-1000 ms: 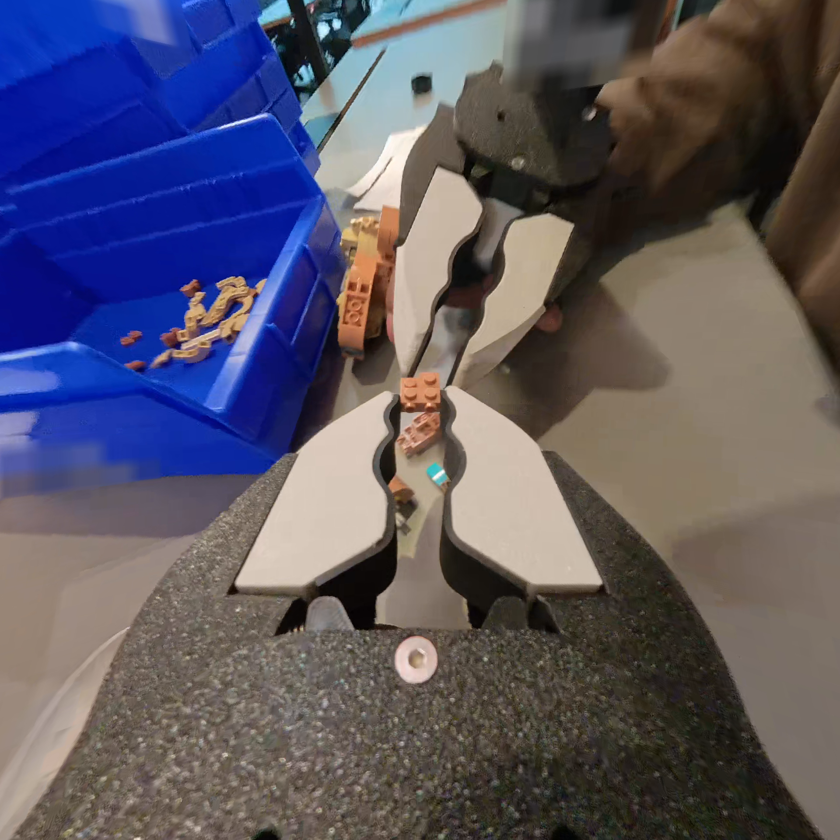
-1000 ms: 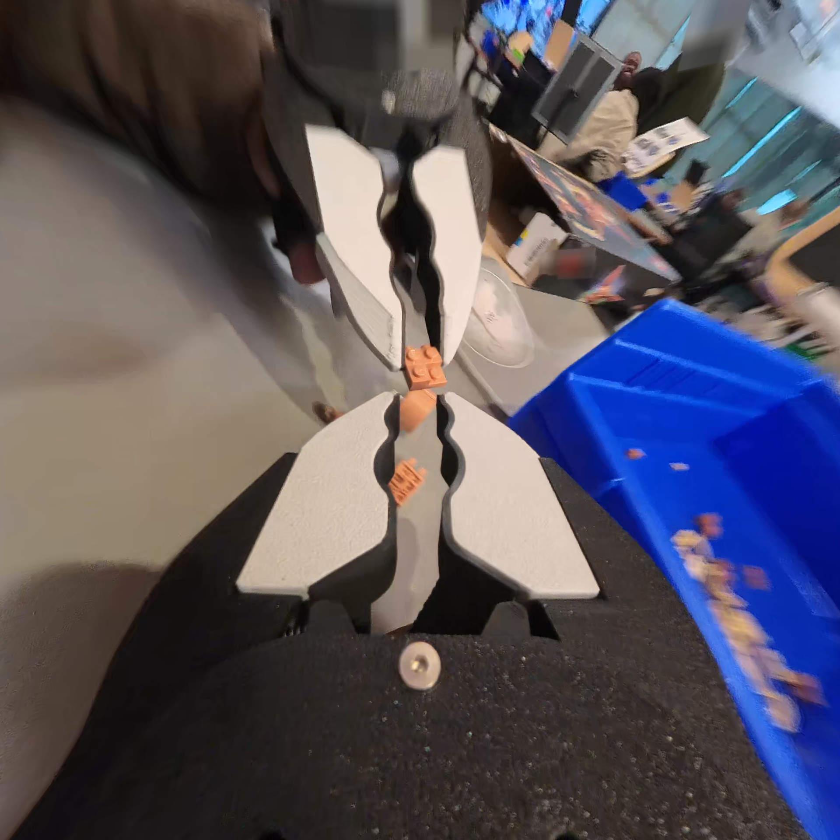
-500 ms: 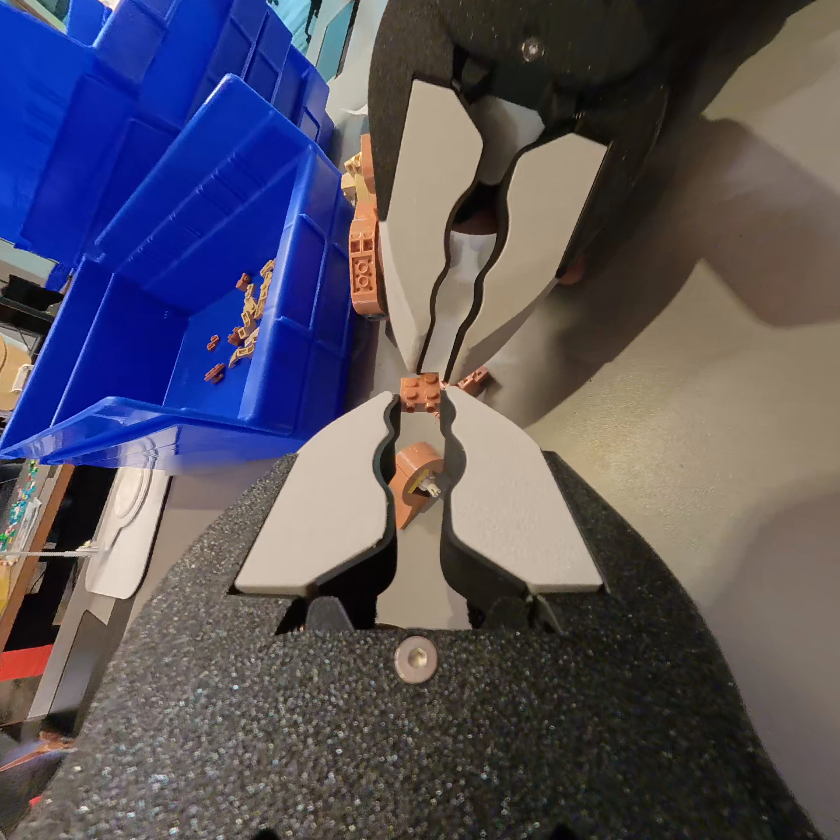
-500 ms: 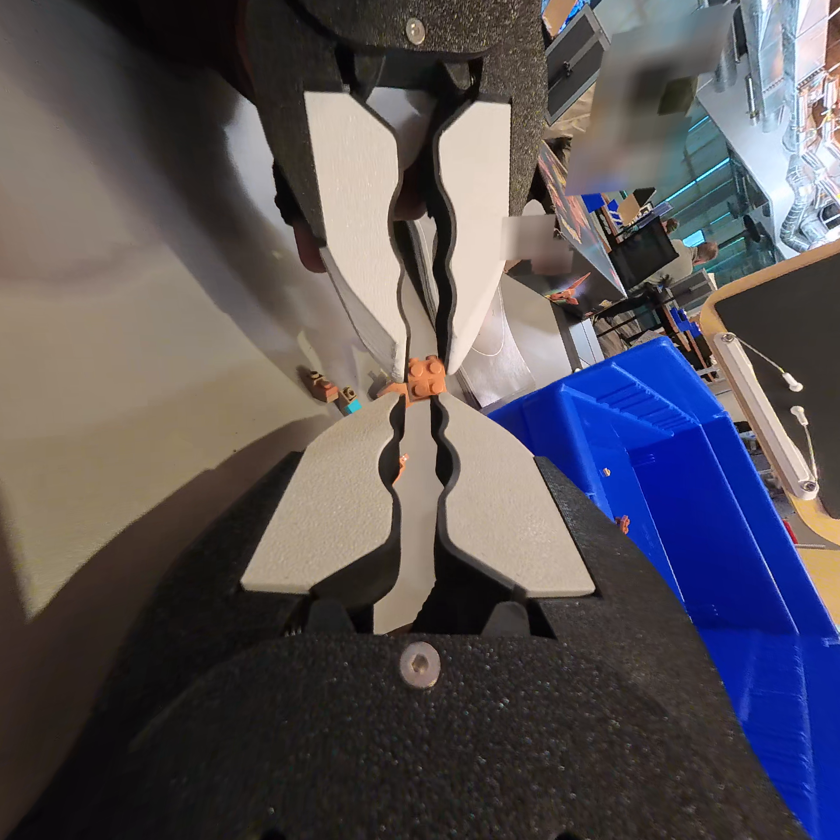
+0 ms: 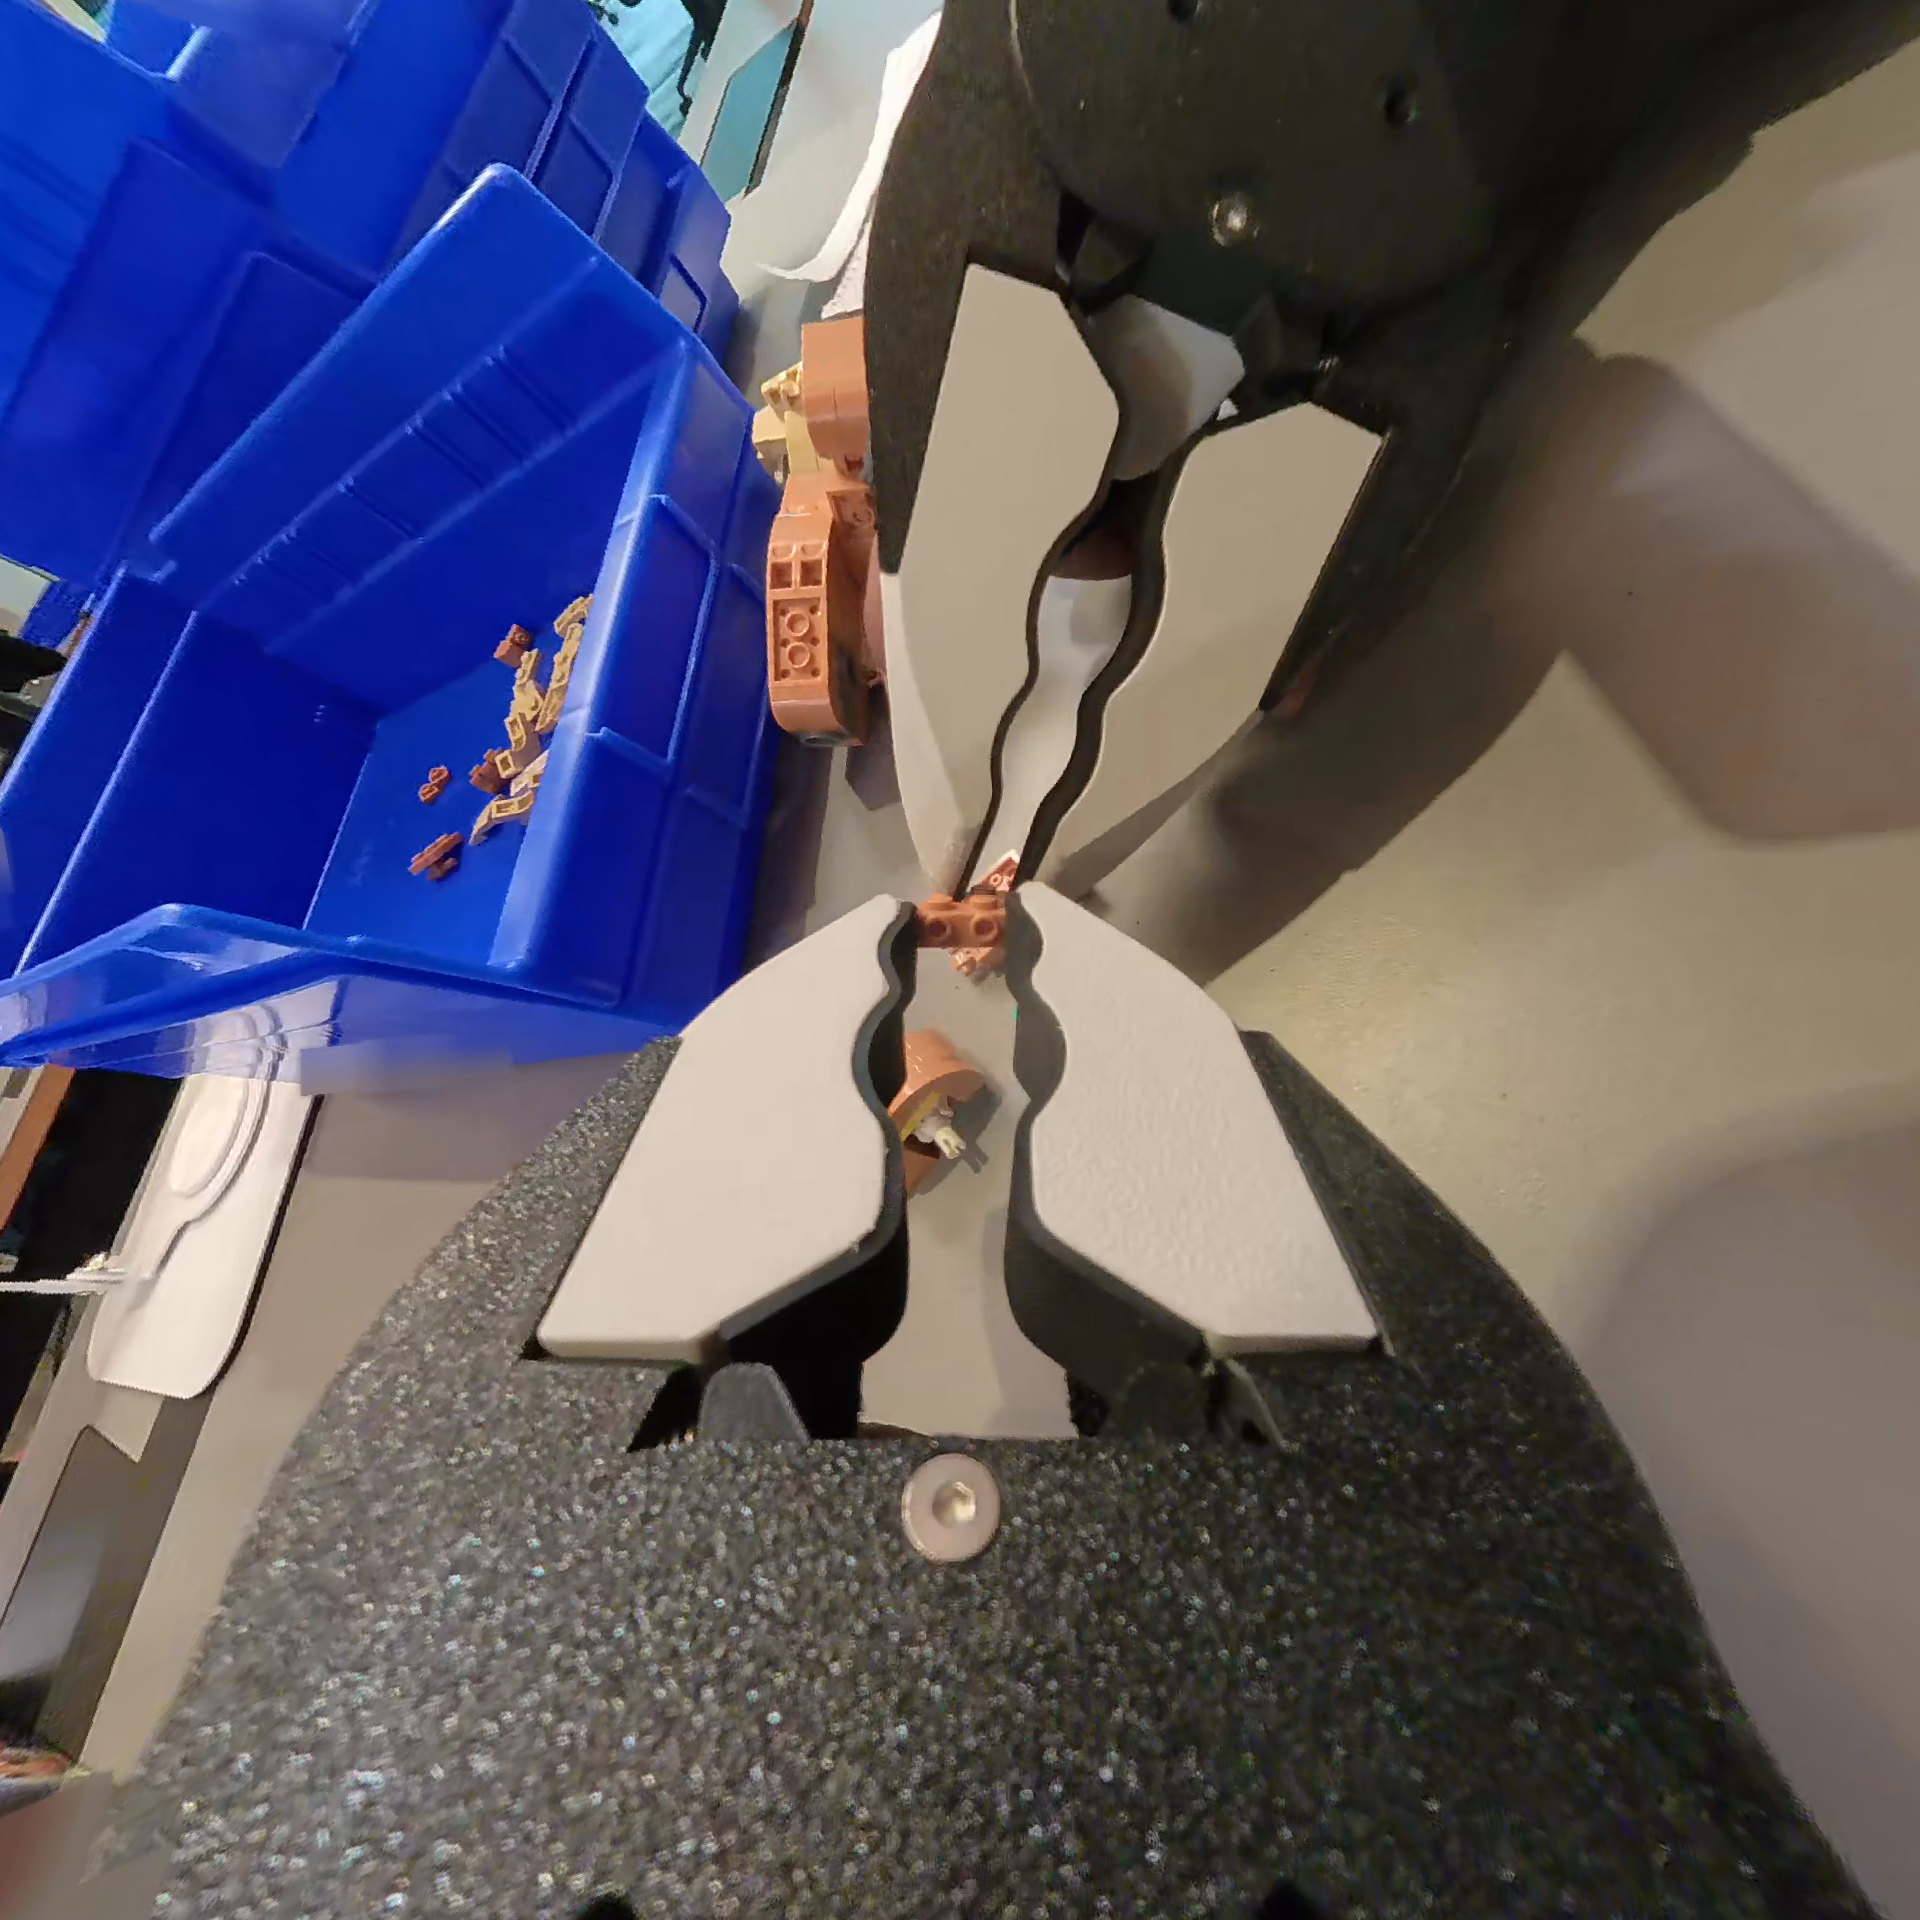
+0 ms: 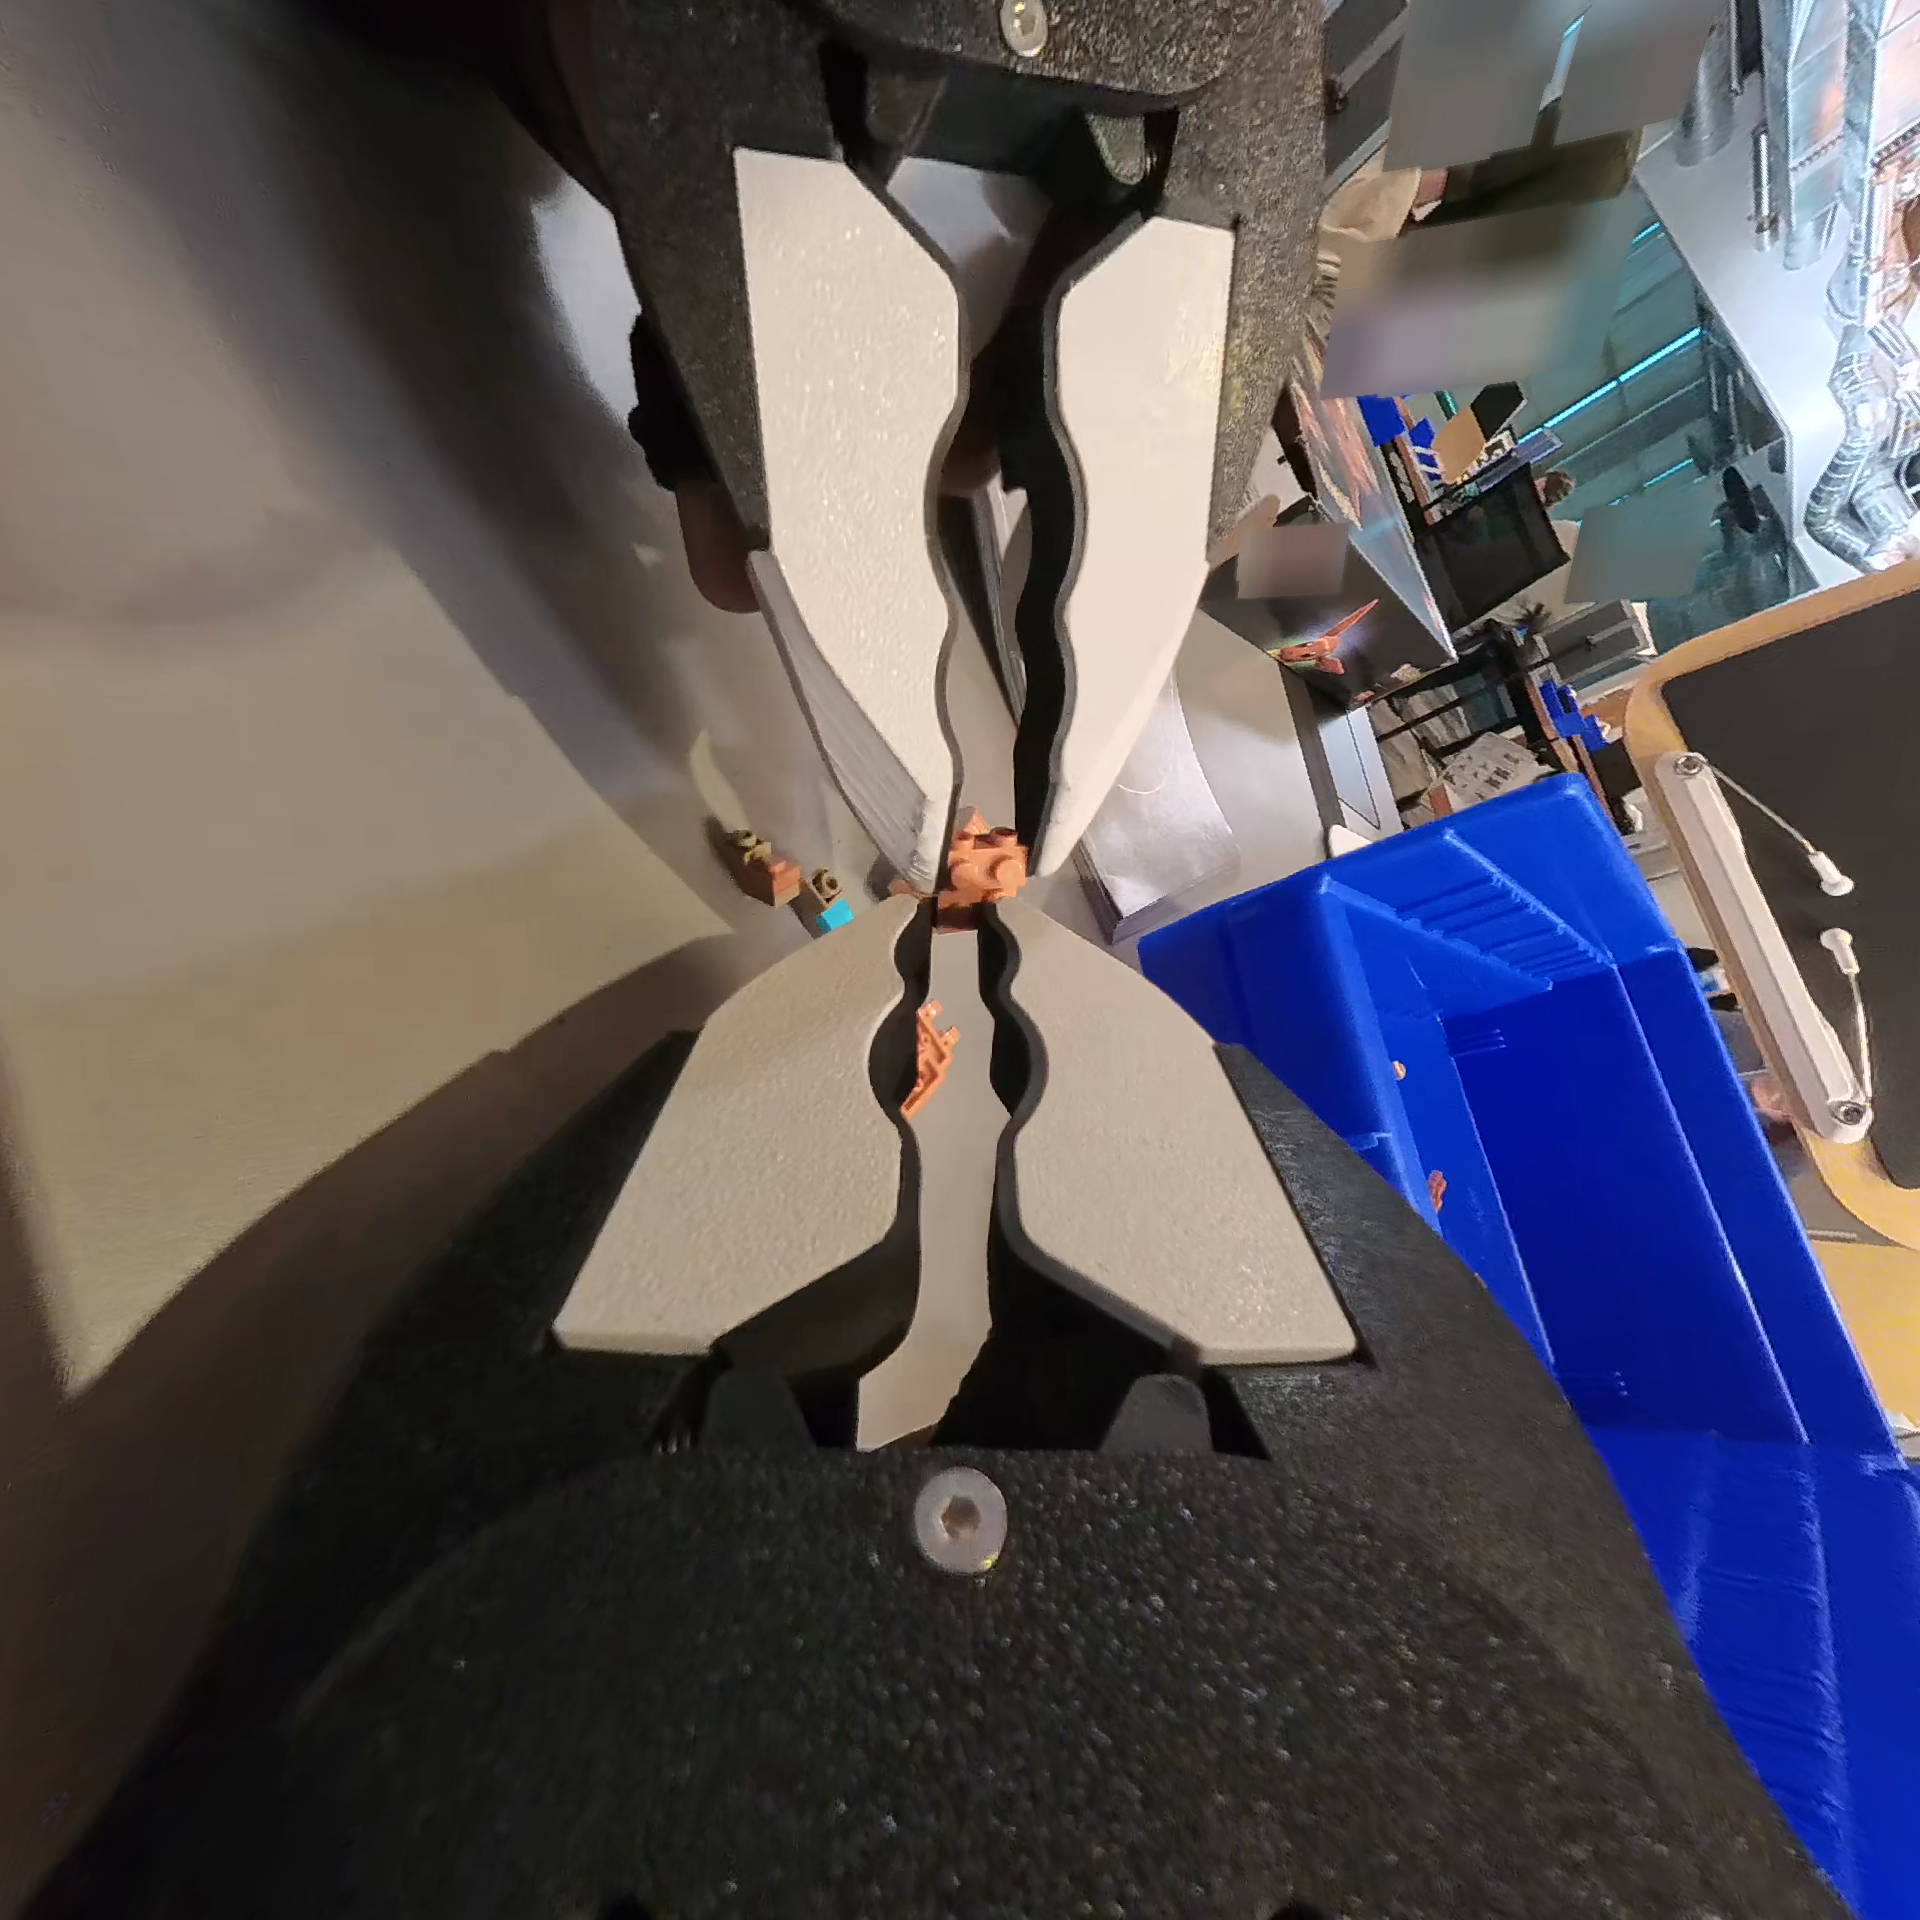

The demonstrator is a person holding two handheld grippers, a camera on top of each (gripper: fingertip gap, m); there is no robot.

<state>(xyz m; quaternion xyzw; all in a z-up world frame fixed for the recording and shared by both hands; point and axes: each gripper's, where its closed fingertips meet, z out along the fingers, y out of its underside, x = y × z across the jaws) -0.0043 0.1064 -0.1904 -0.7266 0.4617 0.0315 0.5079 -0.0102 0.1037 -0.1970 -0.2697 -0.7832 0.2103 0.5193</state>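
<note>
The left gripper [image 5: 961, 920] is clamped on a small brown studded brick [image 5: 960, 923] at frame centre, its pads pressing both ends. The right gripper [image 6: 958, 914], tip to tip with it, pinches an orange-brown piece [image 6: 957, 912] mated to that brick; where they join is hard to make out. Both grippers tilt steeply over the grey table [image 5: 1558, 1039]. Only the left wrist view shows loose tan and brown bricks [image 5: 509, 748] inside the blue bin [image 5: 582, 852]; only the right shows 2 small pieces [image 6: 790, 883] on the table at centre left.
</note>
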